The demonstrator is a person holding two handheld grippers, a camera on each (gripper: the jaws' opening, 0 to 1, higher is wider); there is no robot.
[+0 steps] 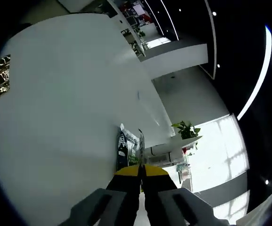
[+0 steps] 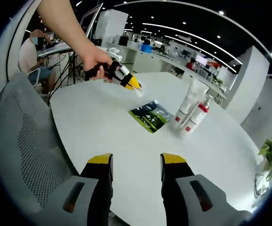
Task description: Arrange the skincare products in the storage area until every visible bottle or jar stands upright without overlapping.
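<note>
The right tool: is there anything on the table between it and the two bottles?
Nothing visible. Bare white table lies between the open right tool and the two upright bottles. The flat sachet lies to their left, beside that path. The left tool, shut, hovers farther back.

Grey gripper (image 2: 136,172) bodies, black jaws, yellow tips, bare forearm (image 2: 65,23)

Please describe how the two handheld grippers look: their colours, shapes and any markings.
Each gripper has grey bodies ending in black jaws with yellow tips: the right gripper and the left gripper. The person's forearm is bare, with no sleeve visible.
</note>
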